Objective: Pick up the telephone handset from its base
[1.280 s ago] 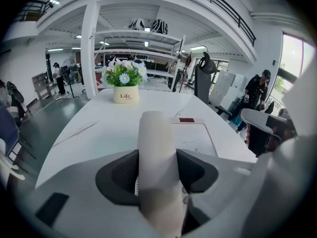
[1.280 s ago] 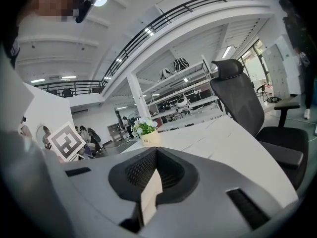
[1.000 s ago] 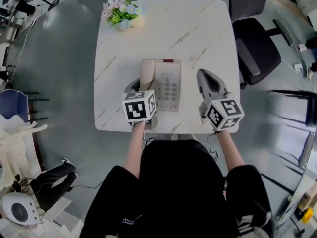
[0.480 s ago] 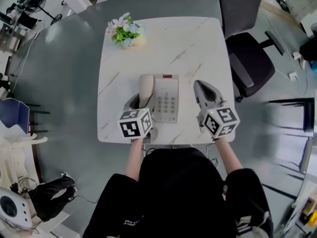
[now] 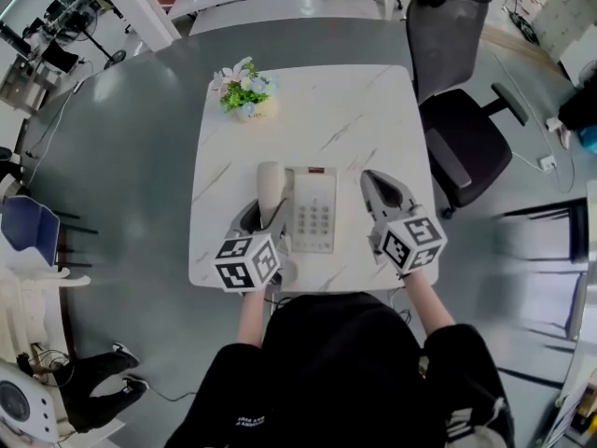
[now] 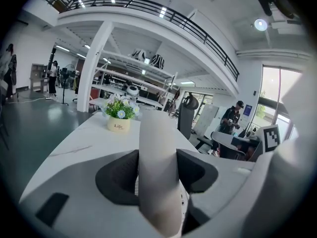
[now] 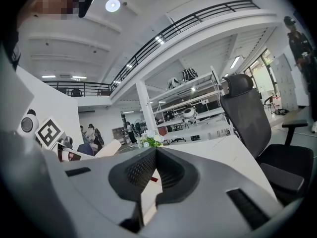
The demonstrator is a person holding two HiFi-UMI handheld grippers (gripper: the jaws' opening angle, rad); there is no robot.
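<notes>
1. Both grippers have come up over the last second, the left gripper (image 5: 265, 217) more than the right. The handset (image 5: 270, 187), which lay flat in its cradle, has come up with it (the table (image 5: 354, 110) also sits lower in the head view now).
2. Left gripper: its jaws stand fairly wide and are clamped on the handset, one pad on each long side, near the handset's near end. In the left gripper view the cream handset fills the gap between the pads. It juts forward and upward, and its far end shows above the table's far edge.
3. Handset: it is over the left side of the base (image 5: 311, 211), lifted off it and tilted, with the far end higher.
4. Right gripper (image 5: 369, 177): its jaws are closed, with the tips meeting and nothing between them. It hangs just right of the base, apart from it. In the right gripper view a strip of the base with a red mark shows through the slit below the tips.
5. Base: it lies flat near the table's near edge, keypad up, with a red label at its far end.
6. Flowers (image 5: 244, 90) in a small pot stand at the table's far left corner, well apart from the base.
7. Chair (image 5: 457, 119): dark, and beside the table's far right corner.
</notes>
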